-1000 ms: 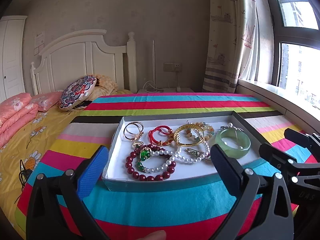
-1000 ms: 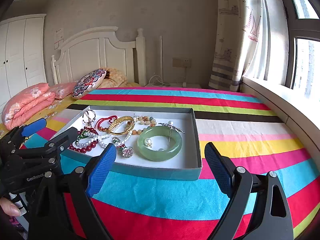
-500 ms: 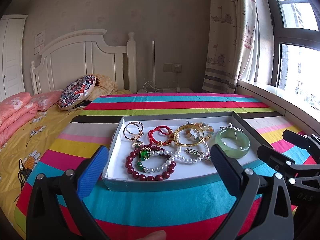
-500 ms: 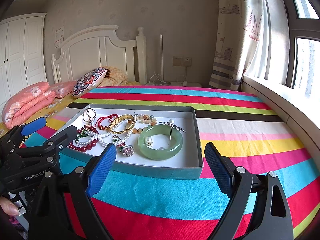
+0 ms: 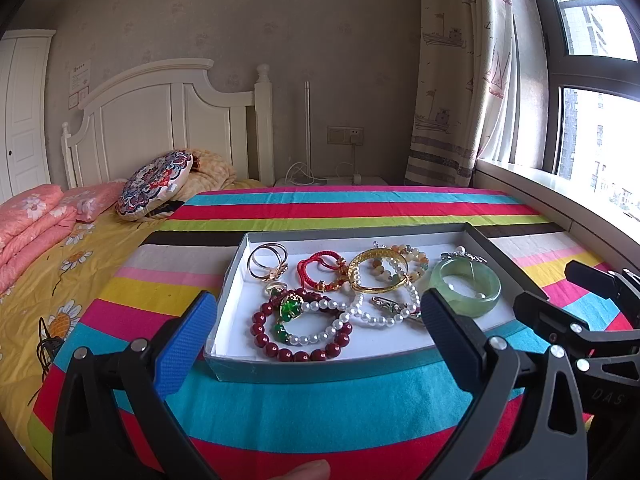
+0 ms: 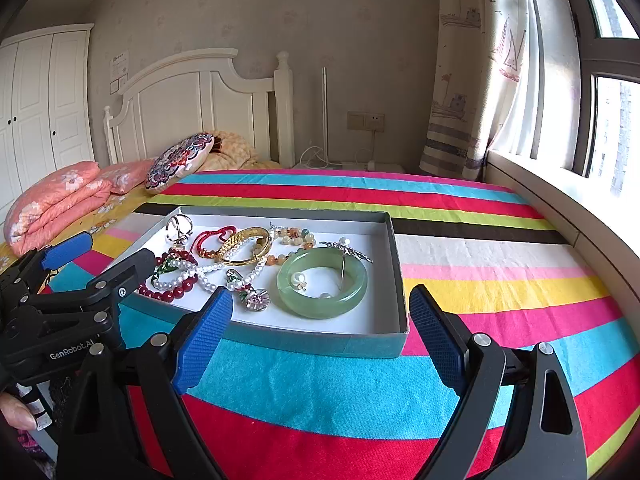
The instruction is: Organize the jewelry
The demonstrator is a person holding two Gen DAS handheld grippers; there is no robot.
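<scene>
A shallow teal box (image 5: 320,368) (image 6: 312,342) with a white floor lies on the striped cloth and holds a tangle of jewelry. Inside are a pale green jade bangle (image 5: 466,292) (image 6: 322,282), a gold bangle (image 5: 378,276) (image 6: 246,246), a dark red bead bracelet (image 5: 296,354), pearl strands (image 5: 372,318), a red cord bracelet (image 5: 320,270) and gold rings (image 5: 266,260). My left gripper (image 5: 316,322) is open, just short of the box's near wall. My right gripper (image 6: 320,316) is open too, near the box's front right corner. Neither holds anything.
The striped cloth (image 6: 480,280) covers the bed's foot. Pink pillows (image 6: 56,200) and a patterned round cushion (image 5: 154,184) lie by the white headboard. A window sill (image 6: 560,200) runs along the right. A person's fingertip (image 5: 308,472) shows at the bottom.
Both grippers have barely shifted; the views drift slightly and the jaws stay as wide as before. The jewelry has not moved.
</scene>
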